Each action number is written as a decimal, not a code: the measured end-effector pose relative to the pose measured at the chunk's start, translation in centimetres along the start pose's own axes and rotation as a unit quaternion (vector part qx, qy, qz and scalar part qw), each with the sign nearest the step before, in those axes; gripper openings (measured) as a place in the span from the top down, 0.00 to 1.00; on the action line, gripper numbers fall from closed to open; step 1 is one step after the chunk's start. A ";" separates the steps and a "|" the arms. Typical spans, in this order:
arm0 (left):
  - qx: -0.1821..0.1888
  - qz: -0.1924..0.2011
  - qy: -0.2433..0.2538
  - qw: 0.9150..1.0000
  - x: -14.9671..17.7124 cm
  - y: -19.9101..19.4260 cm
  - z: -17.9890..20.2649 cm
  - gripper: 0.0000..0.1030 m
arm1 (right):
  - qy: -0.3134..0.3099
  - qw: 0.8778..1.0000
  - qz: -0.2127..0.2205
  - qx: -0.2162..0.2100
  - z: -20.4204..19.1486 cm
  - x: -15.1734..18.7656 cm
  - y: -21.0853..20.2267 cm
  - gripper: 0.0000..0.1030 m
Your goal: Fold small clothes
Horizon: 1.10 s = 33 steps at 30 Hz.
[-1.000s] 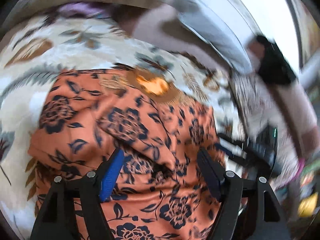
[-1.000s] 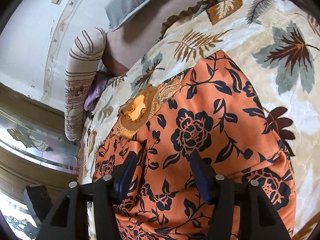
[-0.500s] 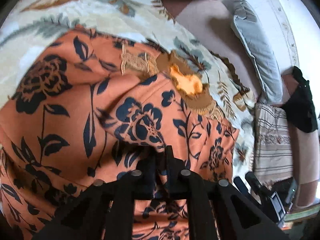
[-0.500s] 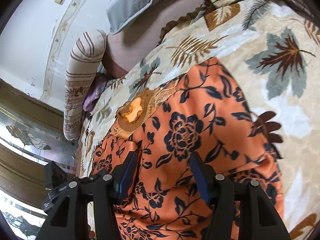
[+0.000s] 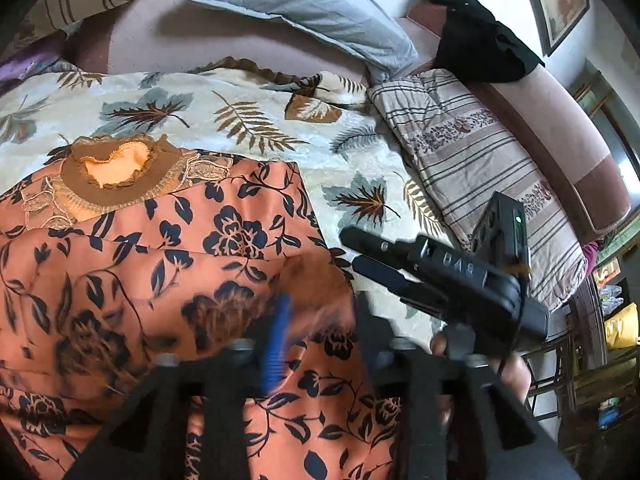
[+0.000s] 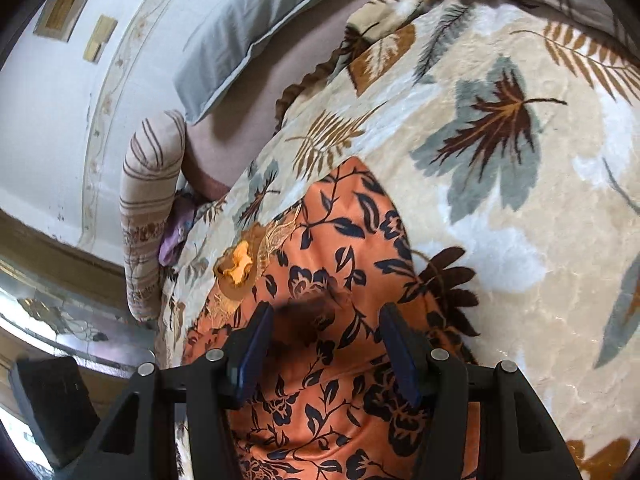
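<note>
An orange garment [image 5: 168, 264] with dark blue flowers and a brown lace neckline [image 5: 116, 172] lies on the leaf-print blanket [image 5: 240, 120]. My left gripper [image 5: 322, 320] hovers over the garment's right part. Its jaws are opening, and a blurred fold of the orange cloth lies between them, not pinched. In the right wrist view the garment [image 6: 352, 248] runs under my right gripper [image 6: 328, 316]. Those jaws stand apart and are opening a little, with a blurred dark flap of cloth between the pads. The right gripper [image 5: 352, 250] also shows in the left view, beside the garment's right edge.
A grey pillow [image 5: 304, 12] and a striped cushion [image 5: 480, 168] lie at the head and right side of the bed. A black cloth [image 5: 476, 36] hangs on the sofa back. Another striped cushion [image 6: 148, 208] and purple fabric [image 6: 176, 236] sit at the left.
The left gripper shut on a fold of the orange garment, swept it across toward the right gripper, and its jaws have now parted. The right gripper has shifted slightly and stays apart.
</note>
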<state>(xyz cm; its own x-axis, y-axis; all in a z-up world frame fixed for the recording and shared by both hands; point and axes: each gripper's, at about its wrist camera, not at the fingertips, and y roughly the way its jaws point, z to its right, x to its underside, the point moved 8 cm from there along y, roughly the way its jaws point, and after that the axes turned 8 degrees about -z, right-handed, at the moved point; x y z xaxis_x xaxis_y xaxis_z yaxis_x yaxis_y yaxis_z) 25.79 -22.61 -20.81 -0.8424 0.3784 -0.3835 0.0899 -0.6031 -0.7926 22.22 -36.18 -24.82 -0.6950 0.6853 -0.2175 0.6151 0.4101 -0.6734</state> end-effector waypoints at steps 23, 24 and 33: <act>-0.277 0.049 -0.209 0.937 7.0 -10.6 -28.9 0.50 | -0.094 0.986 -0.059 0.122 -1.6 2.6 7.9 0.86; -0.285 0.043 -0.209 0.935 7.1 -10.3 -29.1 0.50 | -0.110 0.985 -0.052 0.123 -2.2 2.6 7.8 0.89; -0.291 0.112 -0.178 0.933 4.2 -12.7 -28.0 0.52 | -0.149 0.976 0.129 0.091 -6.2 -2.7 0.2 0.90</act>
<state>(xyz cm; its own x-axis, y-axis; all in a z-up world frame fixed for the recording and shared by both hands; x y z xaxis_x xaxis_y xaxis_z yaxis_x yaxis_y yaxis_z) 35.98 6.35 -25.64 -0.8812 -0.0309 -0.4718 0.4720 -0.1157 -0.8740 26.57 -34.26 -20.01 -0.6204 0.5341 -0.5743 0.7261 0.1144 -0.6780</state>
